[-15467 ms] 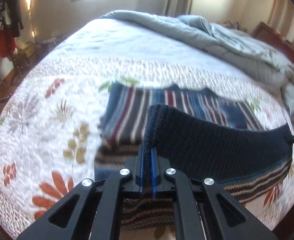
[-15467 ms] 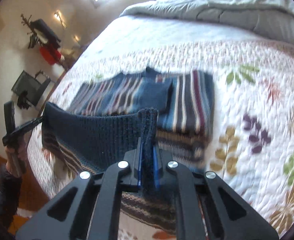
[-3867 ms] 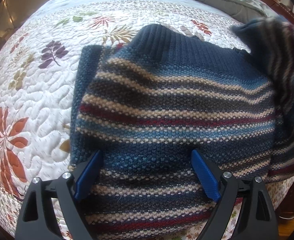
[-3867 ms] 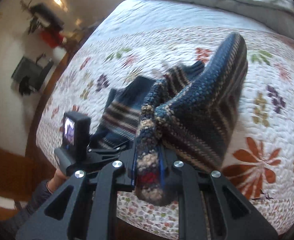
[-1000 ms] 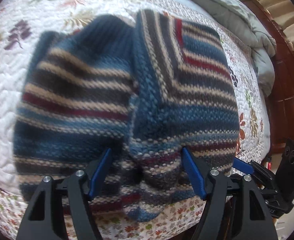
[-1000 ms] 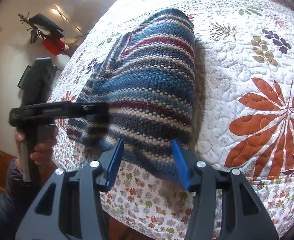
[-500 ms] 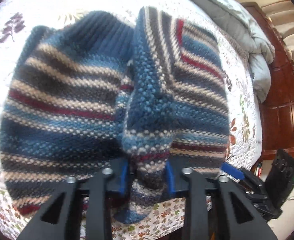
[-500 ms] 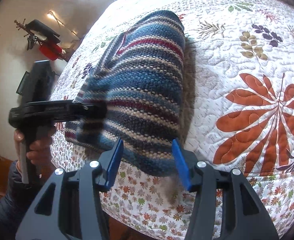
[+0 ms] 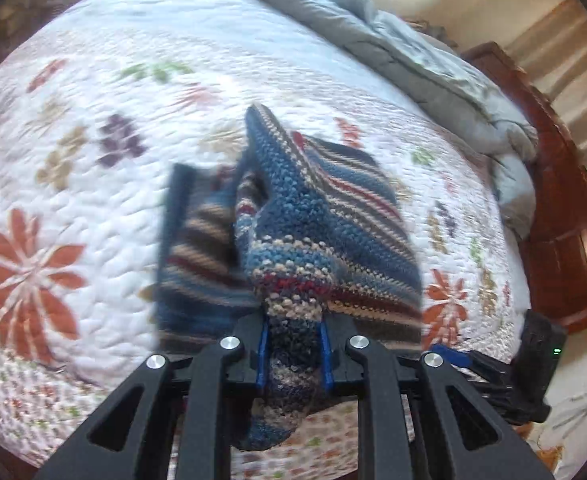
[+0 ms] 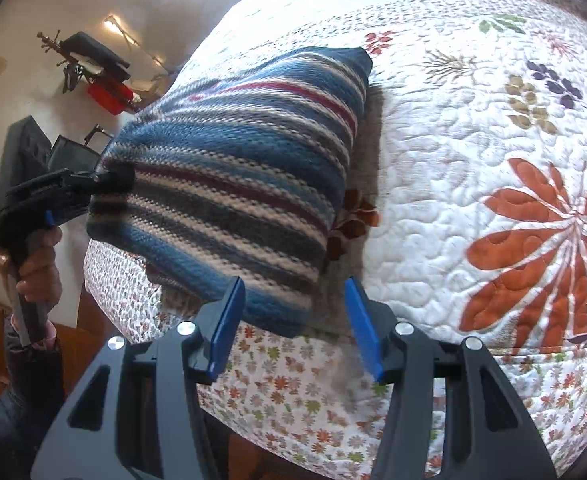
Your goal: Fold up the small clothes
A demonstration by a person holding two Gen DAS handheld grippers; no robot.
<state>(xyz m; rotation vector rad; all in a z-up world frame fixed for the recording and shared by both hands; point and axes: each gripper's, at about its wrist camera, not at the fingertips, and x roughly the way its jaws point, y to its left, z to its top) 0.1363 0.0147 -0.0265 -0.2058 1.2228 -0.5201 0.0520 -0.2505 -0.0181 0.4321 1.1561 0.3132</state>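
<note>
Striped knit sweater (image 9: 325, 232) sits near the front edge of the bed (image 9: 93, 184), partly folded, one thick bunch lifted off the quilt. Left hand-held gripper (image 9: 293, 354) is clenched on that bunch at the near hem; several layers are wadded between the blue pads (image 9: 262, 354), and a tail droops below them. Right hand-held gripper (image 10: 293, 324) is released, jaws spread, hovering just off the sweater's near corner, touching nothing that I can see. Handling guess: soft, chunky knit, limp, fairly light, good friction, nothing fragile. It sags and stretches under its own weight, so a single pinch point drags the fold skewed. Better to grip a hem or folded edge through all layers, with the second grip on the opposite corner.
</note>
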